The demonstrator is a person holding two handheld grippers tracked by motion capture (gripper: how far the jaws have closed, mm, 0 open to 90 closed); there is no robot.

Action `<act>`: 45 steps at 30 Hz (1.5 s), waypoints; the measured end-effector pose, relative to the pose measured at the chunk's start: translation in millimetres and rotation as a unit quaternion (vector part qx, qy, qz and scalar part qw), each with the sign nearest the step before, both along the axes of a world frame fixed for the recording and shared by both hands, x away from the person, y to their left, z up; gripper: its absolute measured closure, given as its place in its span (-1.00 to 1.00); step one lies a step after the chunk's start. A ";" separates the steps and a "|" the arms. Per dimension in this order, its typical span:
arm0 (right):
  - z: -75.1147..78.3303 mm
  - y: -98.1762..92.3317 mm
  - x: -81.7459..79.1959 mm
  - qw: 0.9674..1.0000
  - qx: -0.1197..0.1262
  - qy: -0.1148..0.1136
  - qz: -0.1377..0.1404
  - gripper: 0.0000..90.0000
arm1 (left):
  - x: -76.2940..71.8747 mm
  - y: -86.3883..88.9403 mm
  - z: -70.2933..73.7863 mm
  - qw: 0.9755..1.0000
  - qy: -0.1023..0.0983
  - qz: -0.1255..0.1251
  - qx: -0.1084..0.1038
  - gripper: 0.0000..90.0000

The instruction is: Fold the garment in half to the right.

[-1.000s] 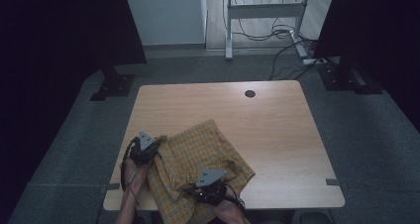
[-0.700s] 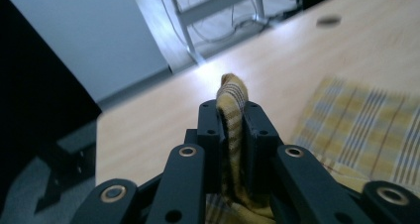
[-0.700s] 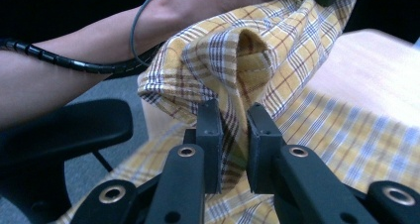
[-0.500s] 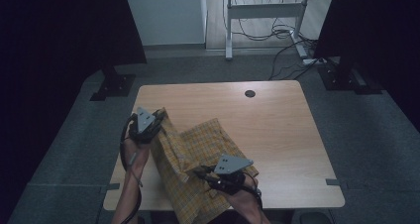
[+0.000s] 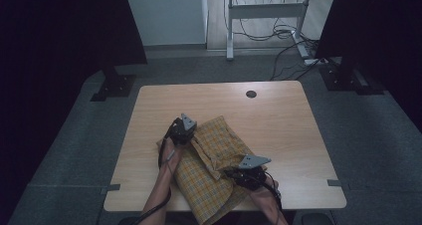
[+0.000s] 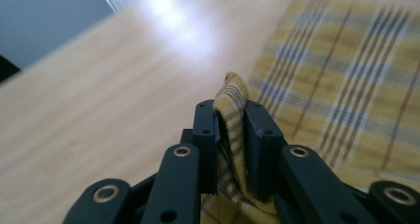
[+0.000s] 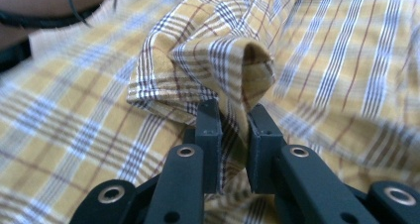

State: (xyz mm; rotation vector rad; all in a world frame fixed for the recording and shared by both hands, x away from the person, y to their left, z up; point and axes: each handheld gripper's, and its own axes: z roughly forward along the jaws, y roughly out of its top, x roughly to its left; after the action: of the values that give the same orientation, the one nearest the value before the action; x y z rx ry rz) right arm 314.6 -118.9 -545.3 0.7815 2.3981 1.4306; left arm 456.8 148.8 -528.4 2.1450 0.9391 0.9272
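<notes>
Both grippers' fingers clamped on plaid cloth [image 5: 214, 165]; left fingers easing, cloth shifted inward.

Yellow plaid cloth [image 5: 214, 170], rumpled and partly folded, lies at table's 6 o'clock edge, front part hanging over it.

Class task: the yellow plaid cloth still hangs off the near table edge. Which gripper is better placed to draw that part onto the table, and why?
Probably the right gripper: it pinches the plaid cloth beside the overhang at the table front. The left gripper grips the far corner.
</notes>
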 end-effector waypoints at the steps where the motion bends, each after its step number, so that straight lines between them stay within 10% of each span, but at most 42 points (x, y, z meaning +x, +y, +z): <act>1: -4.3 -0.2 0.5 1.000 -0.005 0.004 0.002 0.74 | 0.1 0.2 -3.8 1.000 0.005 0.001 0.003 0.72; 28: -22.8 98.9 -32.4 0.992 -0.004 0.041 0.123 0.74 | -57.4 100.8 -15.8 0.996 0.068 0.034 -0.047 0.72; 36: 10.7 105.4 -45.9 0.993 0.010 -0.014 0.119 0.77 | -71.0 95.3 33.1 0.998 -0.024 0.032 0.037 0.80; 42: 67.5 91.6 -52.7 0.990 0.048 -0.059 0.118 0.77 | -80.3 81.7 108.2 0.994 -0.101 0.029 0.012 0.80; 45: 89.4 73.0 -50.0 0.991 0.050 -0.074 0.101 0.77 | -73.6 71.2 124.5 0.994 -0.107 0.016 -0.028 0.79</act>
State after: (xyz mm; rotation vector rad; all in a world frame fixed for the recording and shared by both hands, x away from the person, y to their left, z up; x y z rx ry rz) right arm 264.6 -45.9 -455.9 0.4437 2.3619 1.6330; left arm 383.2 220.0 -403.9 1.9429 0.8837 1.1099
